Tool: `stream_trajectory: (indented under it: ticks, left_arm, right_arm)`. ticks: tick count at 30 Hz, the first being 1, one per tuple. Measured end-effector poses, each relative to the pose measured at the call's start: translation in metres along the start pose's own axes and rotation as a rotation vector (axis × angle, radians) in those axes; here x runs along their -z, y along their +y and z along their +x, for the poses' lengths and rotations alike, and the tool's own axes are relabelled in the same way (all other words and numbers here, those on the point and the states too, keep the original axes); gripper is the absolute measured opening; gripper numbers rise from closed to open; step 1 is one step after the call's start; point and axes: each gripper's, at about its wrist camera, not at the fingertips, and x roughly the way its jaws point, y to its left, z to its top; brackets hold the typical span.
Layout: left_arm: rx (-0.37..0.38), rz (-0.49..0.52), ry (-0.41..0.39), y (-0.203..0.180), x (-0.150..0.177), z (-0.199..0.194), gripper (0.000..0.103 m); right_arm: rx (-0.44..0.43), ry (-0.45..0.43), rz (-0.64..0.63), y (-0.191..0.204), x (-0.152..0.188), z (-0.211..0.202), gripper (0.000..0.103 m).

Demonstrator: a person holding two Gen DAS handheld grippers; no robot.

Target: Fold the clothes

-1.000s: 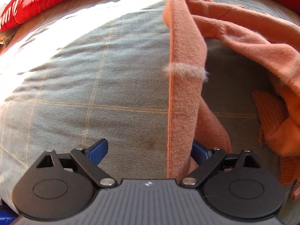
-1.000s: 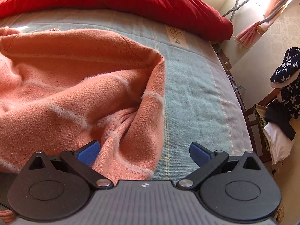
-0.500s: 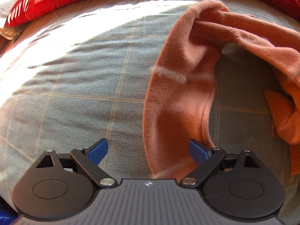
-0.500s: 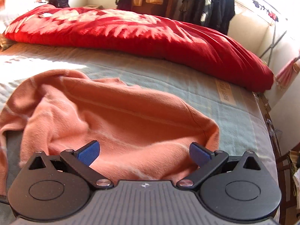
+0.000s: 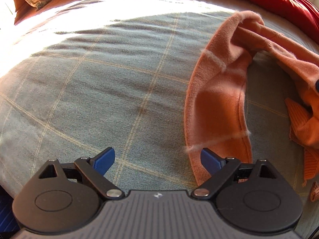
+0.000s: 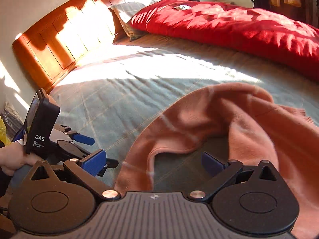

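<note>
While both fingers gape empty | sweater [image 5: 217, 91] hem rightward | bedspread [image 5: 99, 83] bare left

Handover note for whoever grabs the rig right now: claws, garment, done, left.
Left claw: open, empty, low over the checked bedspread; the sweater's hem lies by its right finger.
Right claw: open, holding nothing; sweater cloth lies between and around its fingers.
Orange sweater: loose and rumpled on the bed, curled into an arc, one ribbed cuff showing in the left wrist view. Red duvet lies beyond, apart from it.
Done: no fold visible.
Left: spread it flat, fold sleeves and body.
</note>
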Motion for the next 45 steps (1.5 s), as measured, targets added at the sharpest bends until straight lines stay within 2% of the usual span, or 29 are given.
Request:
stream_trajectory:
  ticks: [3,5,7,10,14,22,26,31,33,36,39,41,45]
  left_arm:
    - [0.033,0.008,-0.011,0.011,-0.007,0.010,0.093]
    - [0.055,0.018,-0.006,0.022,-0.016,0.018,0.093]
    - [0.079,0.045,-0.009,0.032,-0.024,0.022,0.093]
    - [0.072,0.086,-0.034,0.052,-0.038,0.018,0.093]
    - [0.062,0.104,-0.079,0.081,-0.059,0.009,0.093]
    - [0.009,0.132,-0.157,0.129,-0.087,-0.005,0.093]
    - [-0.027,0.119,-0.195,0.153,-0.096,-0.015,0.093]
    - [-0.073,0.043,-0.253,0.195,-0.115,-0.039,0.093]
    - [-0.116,0.020,-0.273,0.209,-0.122,-0.045,0.096]
    - [-0.132,0.011,-0.272,0.218,-0.126,-0.046,0.096]
    - [-0.096,0.042,-0.252,0.211,-0.123,-0.039,0.096]
    - [-0.057,0.058,-0.233,0.204,-0.118,-0.032,0.096]
    - [0.035,0.055,-0.173,0.191,-0.102,-0.014,0.096]
  right_arm:
    - [-0.052,0.057,0.154,-0.013,0.016,0.044,0.103]
    - [-0.044,0.066,0.218,-0.018,0.027,0.069,0.103]
    - [-0.037,0.060,0.253,-0.019,0.032,0.089,0.103]
    - [-0.057,0.028,0.298,-0.016,0.029,0.108,0.103]
    - [-0.116,-0.004,0.322,0.001,0.008,0.125,0.103]
    - [-0.195,-0.050,0.258,0.053,-0.043,0.151,0.103]
    - [-0.231,-0.101,0.257,0.069,-0.073,0.161,0.103]
    - [-0.211,-0.133,0.229,0.081,-0.105,0.177,0.103]
    - [-0.223,-0.135,0.277,0.074,-0.112,0.186,0.103]
    - [-0.276,-0.115,0.452,0.054,-0.106,0.204,0.103]
    - [-0.269,0.006,0.570,0.045,-0.088,0.231,0.103]
    - [-0.232,0.044,0.525,0.052,-0.073,0.232,0.103]
    - [-0.145,0.057,0.322,0.069,-0.057,0.197,0.103]
